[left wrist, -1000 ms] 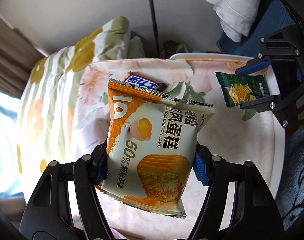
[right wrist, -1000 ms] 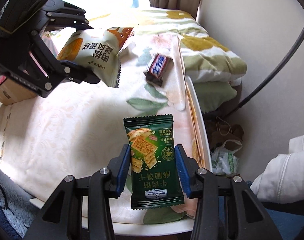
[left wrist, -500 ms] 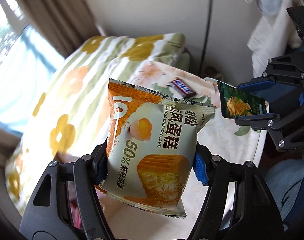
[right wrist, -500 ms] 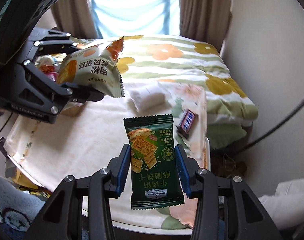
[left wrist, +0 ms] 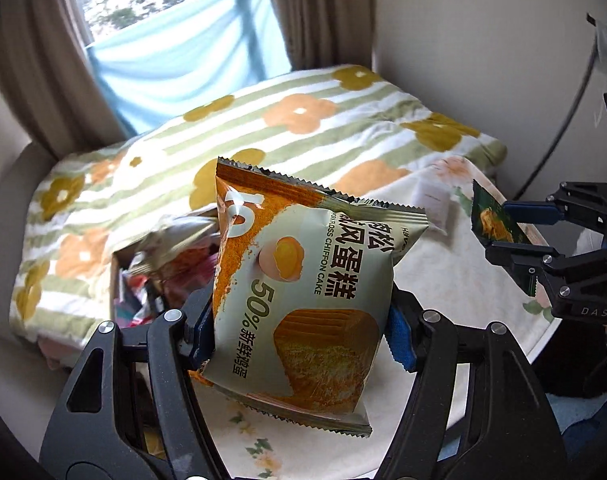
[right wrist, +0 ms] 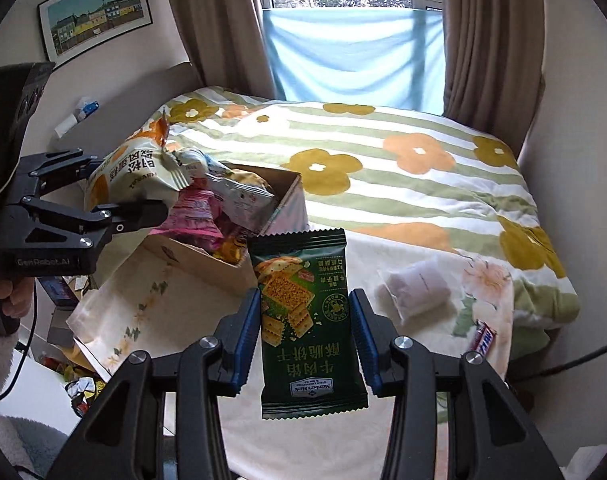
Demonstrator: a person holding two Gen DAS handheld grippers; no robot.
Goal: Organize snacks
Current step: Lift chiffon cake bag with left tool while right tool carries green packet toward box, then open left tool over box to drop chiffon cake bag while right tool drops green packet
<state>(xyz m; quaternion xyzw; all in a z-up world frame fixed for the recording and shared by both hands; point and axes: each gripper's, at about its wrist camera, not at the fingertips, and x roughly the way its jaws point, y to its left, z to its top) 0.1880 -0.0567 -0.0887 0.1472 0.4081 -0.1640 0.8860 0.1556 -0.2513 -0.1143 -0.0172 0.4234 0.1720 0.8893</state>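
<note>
Bedside table (right wrist: pixel 175 304) — green cracker packet (right wrist: pixel 309 320) upright, long axis vertical.

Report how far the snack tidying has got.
Done: the cardboard box already holds several packets. In hand: the left hand-held gripper grips the chiffon cake pack; the right hand-held gripper grips the green cracker pack. Left: a white wrapped snack and a chocolate bar lie on the tablecloth.

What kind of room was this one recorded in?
Most likely a bedroom at home: a bed with a flowered quilt, a curtained window behind it, and a framed picture on the wall. A small cloth-covered table holds a snack box.
</note>
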